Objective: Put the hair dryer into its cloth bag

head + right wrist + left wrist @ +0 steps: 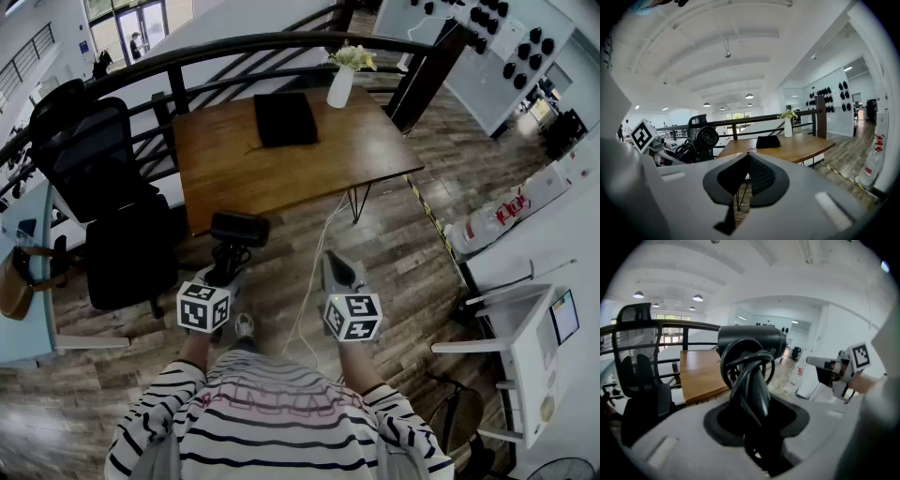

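Note:
My left gripper (228, 267) is shut on the handle of the black hair dryer (239, 230), which I hold in the air short of the wooden table (225, 178). In the left gripper view the dryer (750, 341) stands upright between the jaws, with its black cord wound round the handle. The black cloth bag (285, 118) lies flat on the far part of the table. My right gripper (339, 272) is shut with nothing in it, level with the left one. From the right gripper view the dryer (705, 136) is at the left and the bag (768, 141) ahead on the table.
A white vase of flowers (341, 84) stands at the table's far right corner beside the bag. A black office chair (103, 187) is left of the table, under a dark railing (234, 47). A white cable (314, 281) runs over the wooden floor between the grippers.

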A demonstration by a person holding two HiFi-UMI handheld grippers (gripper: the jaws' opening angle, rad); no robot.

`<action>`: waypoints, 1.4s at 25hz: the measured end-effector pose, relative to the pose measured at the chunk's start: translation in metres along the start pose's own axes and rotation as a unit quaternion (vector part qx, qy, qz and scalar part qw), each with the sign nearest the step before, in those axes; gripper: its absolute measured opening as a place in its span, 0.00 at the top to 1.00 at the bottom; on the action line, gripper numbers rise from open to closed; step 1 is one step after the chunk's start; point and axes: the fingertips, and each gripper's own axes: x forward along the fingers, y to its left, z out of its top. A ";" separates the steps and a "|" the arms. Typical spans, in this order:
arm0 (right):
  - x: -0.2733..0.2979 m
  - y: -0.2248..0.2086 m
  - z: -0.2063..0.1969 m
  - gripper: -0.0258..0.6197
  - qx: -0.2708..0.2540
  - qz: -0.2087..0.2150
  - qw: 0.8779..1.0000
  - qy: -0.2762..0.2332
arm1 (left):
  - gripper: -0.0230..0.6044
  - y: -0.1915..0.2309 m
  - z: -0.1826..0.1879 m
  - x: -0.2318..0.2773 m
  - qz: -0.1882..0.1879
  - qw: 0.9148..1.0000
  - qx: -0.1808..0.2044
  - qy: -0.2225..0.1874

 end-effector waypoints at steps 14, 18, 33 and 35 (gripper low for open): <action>0.072 -0.009 0.027 0.96 0.033 -0.018 0.999 -0.024 | 0.72 0.056 0.034 0.041 -0.022 0.999 0.007 0.022; 0.096 -0.013 0.033 0.96 0.035 -0.041 0.998 -0.024 | 0.72 0.079 0.042 0.053 -0.034 0.999 0.013 0.036; 0.143 -0.093 0.026 0.88 0.042 -0.025 0.999 0.003 | 0.72 0.074 0.069 0.135 -0.027 0.998 0.007 0.059; 0.150 -0.116 0.028 0.87 0.038 -0.006 0.999 0.011 | 0.72 0.063 0.076 0.150 -0.012 0.998 -0.010 0.053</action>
